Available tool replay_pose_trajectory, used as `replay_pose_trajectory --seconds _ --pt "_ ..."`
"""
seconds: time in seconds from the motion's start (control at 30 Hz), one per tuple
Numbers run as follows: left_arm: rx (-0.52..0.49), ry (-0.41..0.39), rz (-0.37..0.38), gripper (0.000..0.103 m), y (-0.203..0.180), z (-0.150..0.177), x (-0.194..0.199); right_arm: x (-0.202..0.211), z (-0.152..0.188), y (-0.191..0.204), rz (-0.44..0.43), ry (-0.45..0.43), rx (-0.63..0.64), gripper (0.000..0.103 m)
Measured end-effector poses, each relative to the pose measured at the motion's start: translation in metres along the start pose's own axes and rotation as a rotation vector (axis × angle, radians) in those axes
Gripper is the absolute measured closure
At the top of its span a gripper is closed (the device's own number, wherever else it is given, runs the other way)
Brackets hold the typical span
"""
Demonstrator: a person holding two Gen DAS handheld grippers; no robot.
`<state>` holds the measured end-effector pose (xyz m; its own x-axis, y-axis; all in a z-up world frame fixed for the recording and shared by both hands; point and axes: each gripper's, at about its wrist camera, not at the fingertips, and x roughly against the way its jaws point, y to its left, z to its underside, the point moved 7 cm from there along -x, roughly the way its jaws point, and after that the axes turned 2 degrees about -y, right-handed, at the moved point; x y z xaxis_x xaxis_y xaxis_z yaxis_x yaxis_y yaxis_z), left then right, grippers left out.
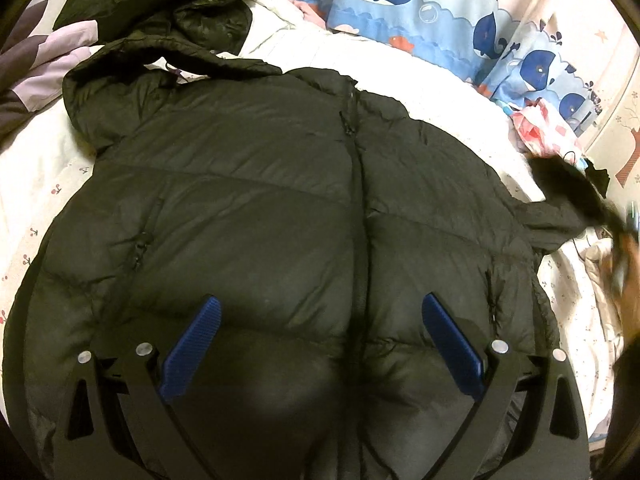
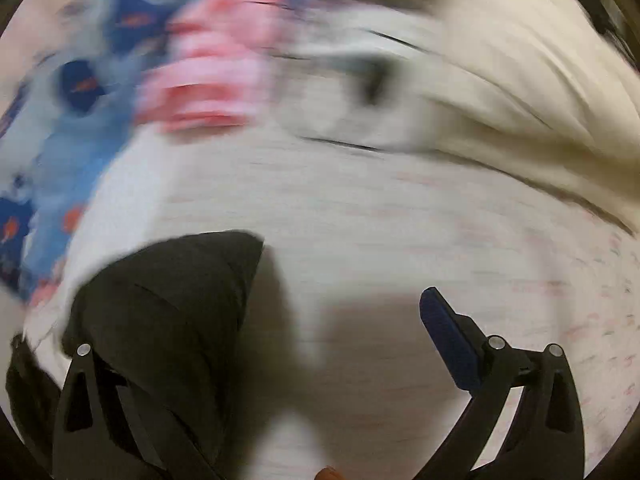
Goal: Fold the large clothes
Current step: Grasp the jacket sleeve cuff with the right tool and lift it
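Note:
A large dark olive puffer jacket (image 1: 280, 208) lies front-up on the bed, zipper down the middle, hood (image 1: 132, 68) at the upper left. My left gripper (image 1: 320, 344) is open and empty, hovering over the jacket's lower front. One sleeve stretches to the right (image 1: 556, 220) toward a blurred dark shape at the frame edge. In the right wrist view, which is motion-blurred, my right gripper (image 2: 320, 340) is open; the dark sleeve end (image 2: 176, 300) lies over its left finger, and the right finger (image 2: 448, 336) is bare.
The bed has a white sheet (image 1: 36, 184) with small red prints. A blue whale-print quilt (image 1: 420, 8) and pink cloth (image 1: 540, 128) lie at the back right. Another dark garment (image 1: 160, 0) lies at the back left. A cream blanket (image 2: 520, 80) lies at the right.

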<state>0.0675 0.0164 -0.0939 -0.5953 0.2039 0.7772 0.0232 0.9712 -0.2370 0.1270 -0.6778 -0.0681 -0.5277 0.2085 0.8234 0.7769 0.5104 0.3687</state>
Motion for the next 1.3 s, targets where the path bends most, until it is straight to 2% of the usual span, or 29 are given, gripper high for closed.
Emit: replay_pose_trajectory --seconds 0.03,0.07,0.1,0.2,0.27,0.33,0.37,0.5,0.57,0.63,0.7,0.8,0.83,0.93,1.0,1.03,1.07,1.1,1.13,1.17,1.2,1.23,1.3 --pt "0.0 0.002 0.003 0.007 -0.001 0.001 0.0 -0.008 0.005 -0.032 0.005 0.056 0.028 0.007" --pt "-0.001 0.007 0.004 0.007 -0.002 0.001 -0.001 -0.013 0.014 -0.057 -0.025 0.091 0.046 0.007" --pt "-0.003 0.009 0.001 0.007 -0.002 0.001 -0.002 -0.01 0.018 -0.071 -0.056 0.099 0.066 0.007" --pt "-0.006 0.011 -0.011 0.007 -0.002 0.001 -0.005 0.013 0.033 -0.095 -0.086 0.068 0.192 0.007" --pt "-0.007 0.012 -0.01 0.007 -0.003 0.001 -0.006 0.035 0.033 -0.105 -0.111 0.006 0.201 0.007" --pt "-0.012 0.011 -0.017 0.007 -0.005 0.0 -0.007 0.054 0.022 -0.121 -0.149 -0.063 0.159 0.007" --pt "-0.014 0.013 -0.018 0.007 -0.004 0.0 -0.007 0.059 0.018 -0.127 -0.171 -0.064 0.134 0.007" --pt "-0.02 0.021 -0.019 0.007 -0.008 0.0 -0.013 0.041 0.008 -0.144 -0.188 0.049 0.009 0.007" --pt "-0.02 0.024 -0.017 0.007 -0.01 0.0 -0.015 0.029 0.008 -0.144 -0.179 0.053 -0.042 0.007" --pt "-0.026 0.023 -0.019 0.007 -0.012 -0.001 -0.016 0.033 0.013 -0.155 -0.235 0.033 -0.159 0.007" --pt "-0.026 0.021 -0.021 0.007 -0.012 -0.001 -0.016 0.044 0.017 -0.16 -0.27 -0.005 -0.212 0.007" --pt "-0.022 0.022 -0.013 0.007 -0.013 -0.001 -0.016 0.056 0.012 -0.193 -0.237 -0.064 -0.218 0.007" --pt "-0.024 0.021 -0.012 0.007 -0.014 -0.001 -0.015 0.052 0.01 -0.204 -0.205 -0.058 -0.214 0.007" --pt "-0.024 0.019 -0.012 0.007 -0.014 0.0 -0.015 0.027 0.005 -0.212 -0.188 0.0 -0.217 0.006" --pt "-0.024 0.019 -0.013 0.007 -0.014 0.0 -0.015 0.024 0.001 -0.206 -0.186 -0.023 -0.197 0.006" --pt "-0.023 0.019 -0.015 0.007 -0.013 0.0 -0.015 0.022 0.001 -0.196 -0.247 -0.026 -0.176 0.01" --pt "-0.022 0.02 -0.016 0.007 -0.013 0.0 -0.016 0.022 0.002 -0.187 -0.294 -0.023 -0.153 0.019" --pt "-0.023 0.022 -0.017 0.007 -0.012 0.0 -0.017 0.02 0.003 -0.172 -0.315 -0.011 -0.106 0.04" --pt "-0.024 0.024 -0.02 0.007 -0.012 0.0 -0.018 0.019 0.003 -0.16 -0.333 -0.005 -0.063 0.067" --pt "-0.026 0.024 -0.022 0.007 -0.012 0.0 -0.018 0.02 0.002 -0.145 -0.36 -0.006 -0.02 0.083" --pt "-0.028 0.024 -0.024 0.007 -0.013 0.0 -0.018 0.027 -0.002 -0.125 -0.358 -0.027 0.04 0.092" --pt "-0.031 0.022 -0.027 0.007 -0.014 -0.001 -0.019 0.036 -0.007 -0.106 -0.382 -0.051 0.087 0.096" --pt "-0.034 0.02 -0.034 0.007 -0.015 -0.002 -0.021 0.062 -0.024 -0.057 -0.423 -0.123 0.193 0.097"
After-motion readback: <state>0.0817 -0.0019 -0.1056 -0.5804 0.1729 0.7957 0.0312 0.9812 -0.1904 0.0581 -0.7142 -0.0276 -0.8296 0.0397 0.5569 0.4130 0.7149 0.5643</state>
